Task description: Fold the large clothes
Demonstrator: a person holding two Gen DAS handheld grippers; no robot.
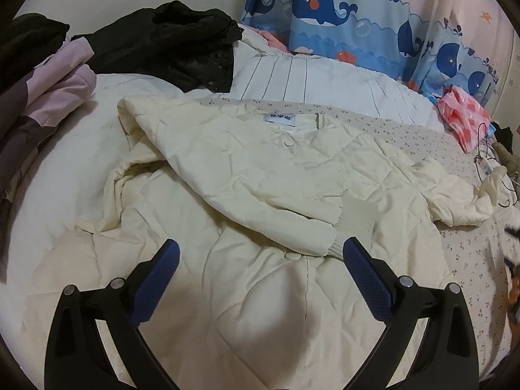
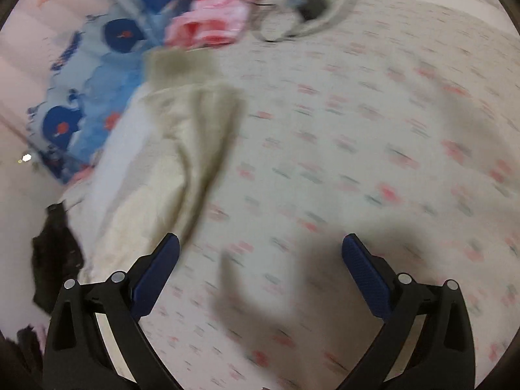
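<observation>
A cream quilted jacket (image 1: 247,175) lies spread on the bed, collar label toward the far side. One sleeve is folded across the chest, its ribbed cuff (image 1: 356,227) just ahead of my left gripper (image 1: 260,248). That gripper hovers open over the jacket's front with nothing between its blue pads. The other sleeve (image 1: 455,201) stretches out to the right. In the blurred right wrist view, that sleeve (image 2: 182,149) runs up the left side to its ribbed cuff (image 2: 178,65). My right gripper (image 2: 260,243) is open above the floral sheet (image 2: 357,162), just right of the sleeve.
Black garments (image 1: 169,45) and a lilac one (image 1: 61,81) are piled at the far left. A striped white pillow (image 1: 325,81) and a whale-print curtain (image 1: 341,16) lie behind the jacket. A pink plastic bag (image 1: 464,113) and cords (image 1: 490,162) sit at the right.
</observation>
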